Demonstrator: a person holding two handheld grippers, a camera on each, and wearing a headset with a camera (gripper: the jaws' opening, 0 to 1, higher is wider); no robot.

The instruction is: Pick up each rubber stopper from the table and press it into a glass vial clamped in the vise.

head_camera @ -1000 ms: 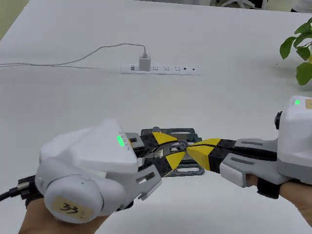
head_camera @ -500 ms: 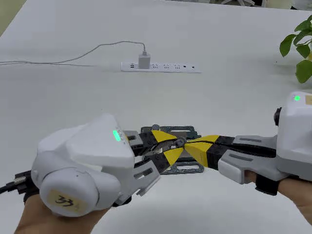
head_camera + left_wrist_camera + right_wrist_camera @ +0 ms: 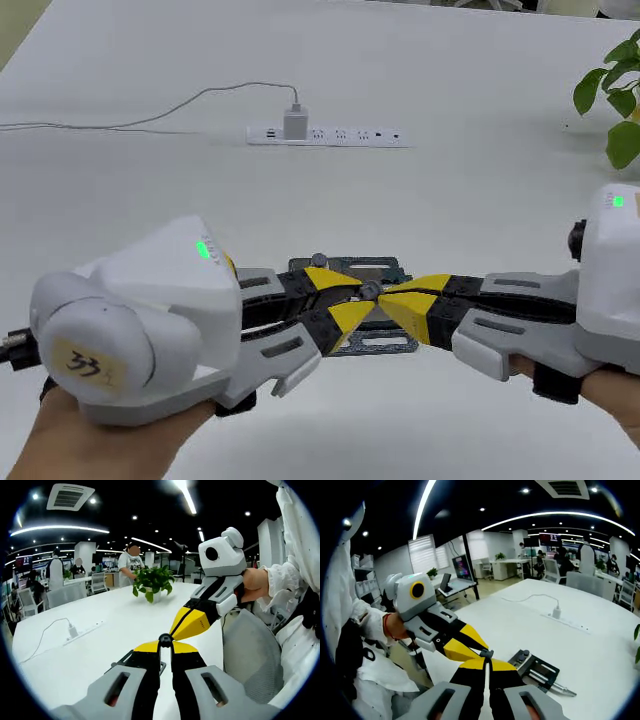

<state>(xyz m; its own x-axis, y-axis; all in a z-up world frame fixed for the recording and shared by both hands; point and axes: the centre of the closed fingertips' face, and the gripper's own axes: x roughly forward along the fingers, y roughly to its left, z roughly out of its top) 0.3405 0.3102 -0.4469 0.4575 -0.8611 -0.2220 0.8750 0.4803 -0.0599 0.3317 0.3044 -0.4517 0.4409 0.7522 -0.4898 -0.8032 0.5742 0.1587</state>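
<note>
Rubber stopper: this small, dark grey, rounded piece is sitting off the table, at the point where the two grippers are meeting tip to tip, directly above the vise in the head view.

**Progress.** The pick-up appears to be done for this stopper. Pressing it in is judged not yet done, since the piece is riding at the jaw tips rather than in the vise. No glass vial can be made out between the vise jaws, and the pictures do not show how many stoppers are left.

**Grippers.** The left gripper is pinching narrowly, with the stopper showing between its yellow tips in the left gripper view. The right gripper is also running with its jaws drawn almost together, tips touching the same piece. Whether it is sharing the grip cannot be told.

**Materials and shapes.**
- Stopper: matt and plug-like, and judged to be yielding under pressure.
- Vise: dark blue-grey metal with a flat slotted base, carrying a round knob and a bright steel screw rod in the right gripper view.
- Gripper jaws: black and rigid, ending in yellow wedge tips. The bodies are moulded white and grey.
- Table: white, smooth and low in sheen, carrying a white power strip well apart from the vise.
</note>
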